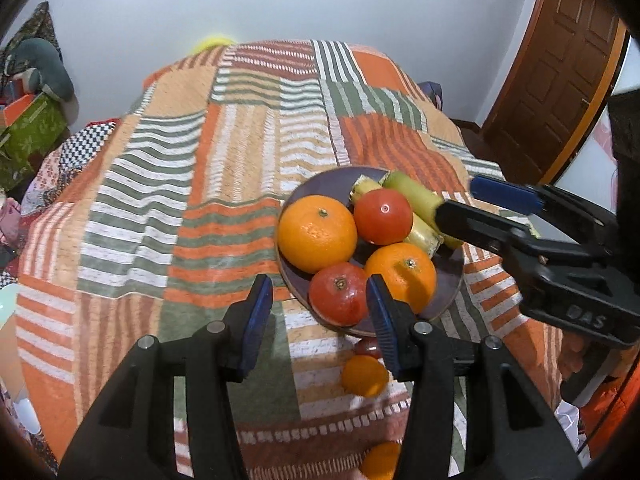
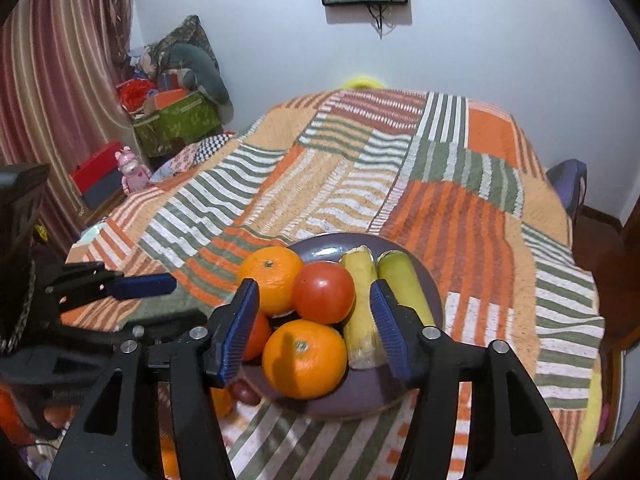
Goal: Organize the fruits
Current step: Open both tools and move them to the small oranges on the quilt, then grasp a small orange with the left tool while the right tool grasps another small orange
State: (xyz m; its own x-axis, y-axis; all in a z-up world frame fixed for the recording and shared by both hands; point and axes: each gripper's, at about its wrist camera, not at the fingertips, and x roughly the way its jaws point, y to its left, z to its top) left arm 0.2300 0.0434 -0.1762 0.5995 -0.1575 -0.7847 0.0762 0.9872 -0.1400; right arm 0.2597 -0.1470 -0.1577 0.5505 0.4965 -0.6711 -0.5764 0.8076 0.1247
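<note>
- The plate sits on the near right part of the patchwork cloth, piled with 2 oranges, 2 tomatoes and 2 yellow-green stalk pieces, apparently gathered there as 1 group.
- A small orange lies loose on the cloth just near of the plate, probably not yet collected.
- The left gripper hangs wide and empty over the plate's near rim.
- The right gripper is spread wide above the pile, gripping nothing.

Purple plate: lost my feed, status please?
Left claw open, empty. Right claw open, empty over round purple plate. Plate holds oranges, tomatoes, cut cane. Small orange loose on striped cloth.
</note>
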